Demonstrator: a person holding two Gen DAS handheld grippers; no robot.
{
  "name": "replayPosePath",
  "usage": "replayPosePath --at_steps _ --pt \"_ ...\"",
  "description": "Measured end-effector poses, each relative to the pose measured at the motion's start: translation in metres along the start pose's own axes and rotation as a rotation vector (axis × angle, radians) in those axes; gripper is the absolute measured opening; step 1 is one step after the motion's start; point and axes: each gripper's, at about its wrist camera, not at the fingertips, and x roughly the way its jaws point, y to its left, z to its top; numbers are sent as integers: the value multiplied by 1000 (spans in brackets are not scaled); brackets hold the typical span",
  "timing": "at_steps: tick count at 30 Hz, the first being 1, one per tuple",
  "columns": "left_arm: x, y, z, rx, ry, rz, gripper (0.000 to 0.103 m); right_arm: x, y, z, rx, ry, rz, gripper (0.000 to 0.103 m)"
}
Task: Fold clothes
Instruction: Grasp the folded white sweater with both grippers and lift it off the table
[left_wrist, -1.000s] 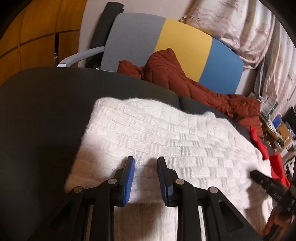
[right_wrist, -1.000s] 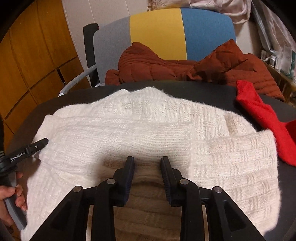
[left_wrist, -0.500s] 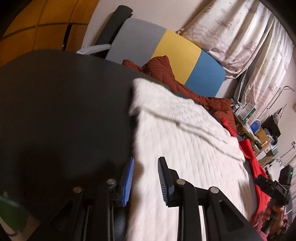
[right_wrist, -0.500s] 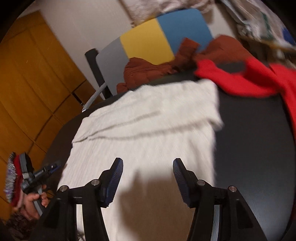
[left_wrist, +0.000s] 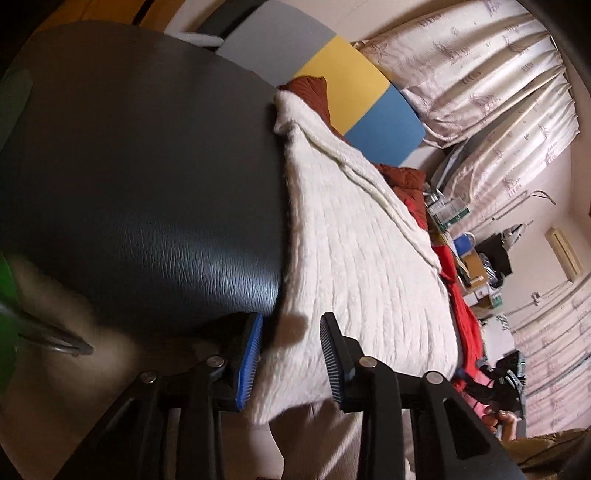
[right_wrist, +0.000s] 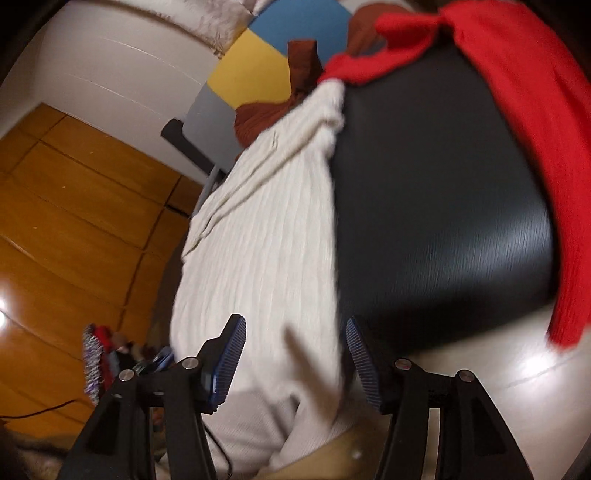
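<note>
A dark round counter (left_wrist: 147, 177) carries a white knitted sweater (left_wrist: 362, 251), which lies folded in a long band across it, its near end hanging over the counter's edge. The left gripper (left_wrist: 290, 354) has just been opening; its jaws stand apart astride the sweater's near corner, pads not pressing. The right gripper (right_wrist: 293, 363), jaws likewise parted, straddles the opposite near corner. A red garment (right_wrist: 528, 122) lies beside the sweater; a chair (left_wrist: 354, 88) with a rust jacket (left_wrist: 310, 92) stands beyond.
</note>
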Motion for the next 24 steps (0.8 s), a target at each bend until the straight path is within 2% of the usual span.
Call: replayPosePath --at_steps 2,7,12,17,19,21,22,23,24 --pt "4 4 -5 -6 33 -12 40 6 -2 -11 2 45 7 59" --pt "19 7 -16 5 114 -6 40 26 -8 -26 12 125 1 60" --pt "25 7 -17 12 113 -16 40 47 -7 -27 6 160 -13 60" --pt "36 8 -17 12 132 -27 40 63 -7 -23 24 175 16 59" --pt "40 5 -16 32 136 -26 40 68 -3 -23 -3 187 3 54" --pt "42 2 -16 43 150 -41 38 72 1 -23 -35 201 -10 26" --pt "41 1 -15 42 163 -57 34 73 3 -24 -54 210 -15 20" --pt "40 0 -15 38 177 -76 24 74 5 -24 -72 219 -19 11" --pt "39 -1 -14 34 192 -95 17 70 8 -24 -86 217 -4 10"
